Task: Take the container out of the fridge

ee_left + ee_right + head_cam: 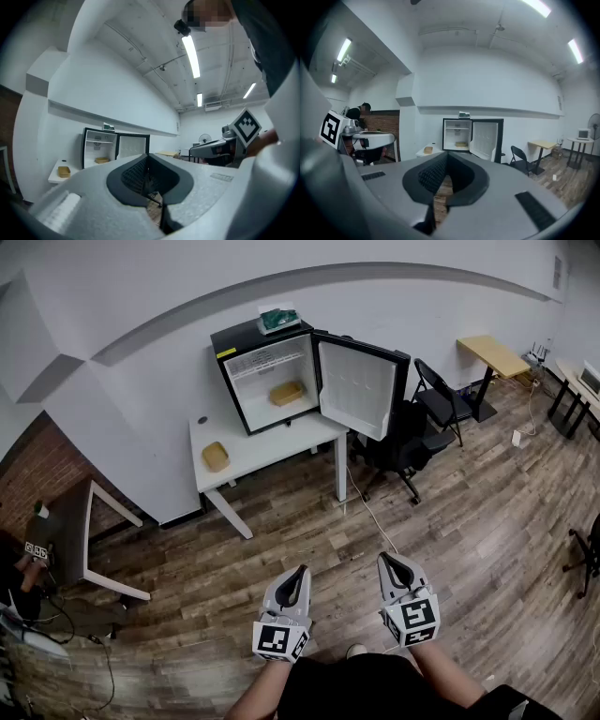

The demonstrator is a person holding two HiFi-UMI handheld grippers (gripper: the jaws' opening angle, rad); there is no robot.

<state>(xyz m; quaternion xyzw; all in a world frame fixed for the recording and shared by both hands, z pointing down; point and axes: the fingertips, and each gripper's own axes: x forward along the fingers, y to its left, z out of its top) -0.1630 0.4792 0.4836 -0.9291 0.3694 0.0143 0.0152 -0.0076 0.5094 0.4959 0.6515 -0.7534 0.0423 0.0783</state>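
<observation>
A small black fridge (246, 341) stands on a white table (272, 444) against the far wall, with its door (357, 387) swung open to the right. On its lower shelf sits a tan container (288, 393), which also shows in the left gripper view (102, 160) and the right gripper view (461, 144). A second tan container (216, 456) lies on the table left of the fridge. My left gripper (300, 571) and right gripper (387, 560) are held side by side, far back from the fridge over the wooden floor. Both are shut, with nothing between the jaws.
A black office chair (403, 442) and a folding chair (441, 399) stand right of the fridge table. A wooden desk (494, 354) is at the back right, a small side table (89, 540) at the left. A green object (278, 319) lies on top of the fridge.
</observation>
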